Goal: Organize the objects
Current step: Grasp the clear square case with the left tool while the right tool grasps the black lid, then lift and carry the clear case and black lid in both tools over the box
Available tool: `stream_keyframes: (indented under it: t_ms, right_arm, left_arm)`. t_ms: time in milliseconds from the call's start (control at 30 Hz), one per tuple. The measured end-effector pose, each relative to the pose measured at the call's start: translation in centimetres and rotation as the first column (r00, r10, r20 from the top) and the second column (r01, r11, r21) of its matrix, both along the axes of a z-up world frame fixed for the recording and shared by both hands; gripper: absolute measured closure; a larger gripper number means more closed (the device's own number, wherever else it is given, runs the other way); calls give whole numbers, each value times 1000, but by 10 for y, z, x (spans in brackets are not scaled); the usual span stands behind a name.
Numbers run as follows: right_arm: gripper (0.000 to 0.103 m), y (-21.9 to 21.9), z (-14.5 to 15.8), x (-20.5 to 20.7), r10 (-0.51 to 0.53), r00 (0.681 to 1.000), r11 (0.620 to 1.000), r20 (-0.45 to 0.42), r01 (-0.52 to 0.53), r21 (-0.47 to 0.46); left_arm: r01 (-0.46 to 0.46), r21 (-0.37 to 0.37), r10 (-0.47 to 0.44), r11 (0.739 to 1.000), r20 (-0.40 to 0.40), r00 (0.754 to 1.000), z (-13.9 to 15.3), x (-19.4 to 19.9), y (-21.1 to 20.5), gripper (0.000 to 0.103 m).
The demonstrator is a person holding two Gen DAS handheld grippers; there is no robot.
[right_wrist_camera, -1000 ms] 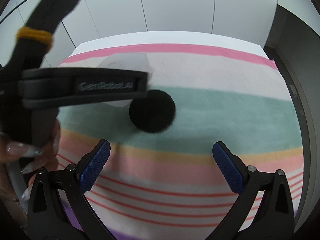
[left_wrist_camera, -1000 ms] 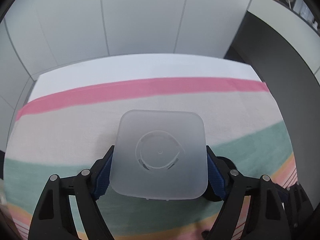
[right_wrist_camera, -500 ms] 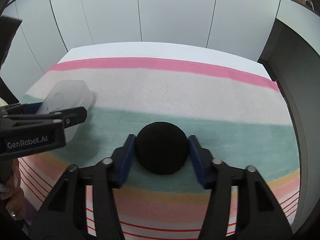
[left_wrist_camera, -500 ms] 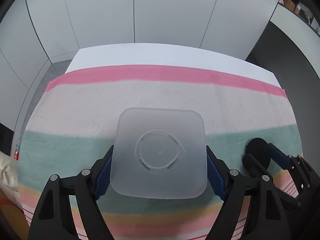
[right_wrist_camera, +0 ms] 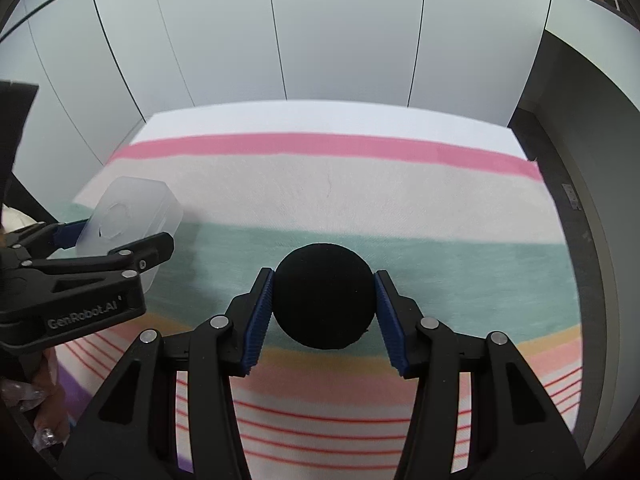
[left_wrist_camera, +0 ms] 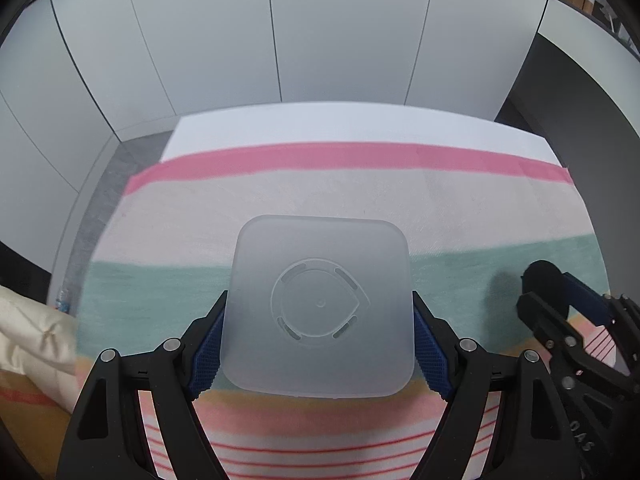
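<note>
My left gripper (left_wrist_camera: 318, 344) is shut on a frosted, square plastic container (left_wrist_camera: 320, 306), bottom side facing the camera, held above the striped cloth (left_wrist_camera: 280, 196). Its blue pads press the container's two sides. My right gripper (right_wrist_camera: 324, 314) is shut on a black round object (right_wrist_camera: 325, 295), lifted just off the green stripe. In the right wrist view the left gripper (right_wrist_camera: 120, 240) with the container (right_wrist_camera: 128, 220) hangs at the left. In the left wrist view the right gripper (left_wrist_camera: 560, 296) with the black object (left_wrist_camera: 542, 274) shows at the right edge.
A striped cloth (right_wrist_camera: 400, 200) covers a white table (right_wrist_camera: 320, 118) that stands against pale wall panels. A cream cushion (left_wrist_camera: 28, 332) lies at the left. A person's hand with long nails (right_wrist_camera: 36, 396) holds the left gripper's handle. A dark counter (left_wrist_camera: 580, 100) curves at the right.
My right gripper closed on the black round object and lifted it slightly. My left gripper carried the frosted container to the left, away from the black object.
</note>
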State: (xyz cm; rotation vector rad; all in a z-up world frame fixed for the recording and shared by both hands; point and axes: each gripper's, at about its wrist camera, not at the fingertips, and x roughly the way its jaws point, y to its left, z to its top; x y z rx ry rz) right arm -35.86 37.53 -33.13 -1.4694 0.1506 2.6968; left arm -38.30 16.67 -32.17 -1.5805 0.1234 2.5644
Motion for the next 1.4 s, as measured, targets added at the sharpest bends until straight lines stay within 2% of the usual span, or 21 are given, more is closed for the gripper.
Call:
stream_keyframes:
  t_ms: [133,500,733,900,1067,1400]
  right_arm:
    - [51,0,26,4,-7,1000,1000,-13,7,-12]
    - [51,-23,127,30,37,994,999,-99,-34,31]
    - [51,-35,167,47,45,990,999,-133,-42,23]
    - [51,-41,183,59,46,989,999,-138,-42,31]
    - [51,-44,192,78,37,991,999,-127,-32,41]
    - [51,-49,194,133,56,993,998,-102,-52,41]
  left_arm:
    - [-5,-4,5,1000,-29,1000,32,5,0,21]
    - [-28,-21,24,999,-160,987,135,38,-20,21]
    - [-22,-16,18,1000,-235,972,187,63,-27,21]
    - [-22,-24,16,999,-242,970,199,80,-29,21]
    - [-12,-50,1,999,-224,975,198,101,-29,21]
    - [29,-59,-39,998,-175,984,202,157,-32,21]
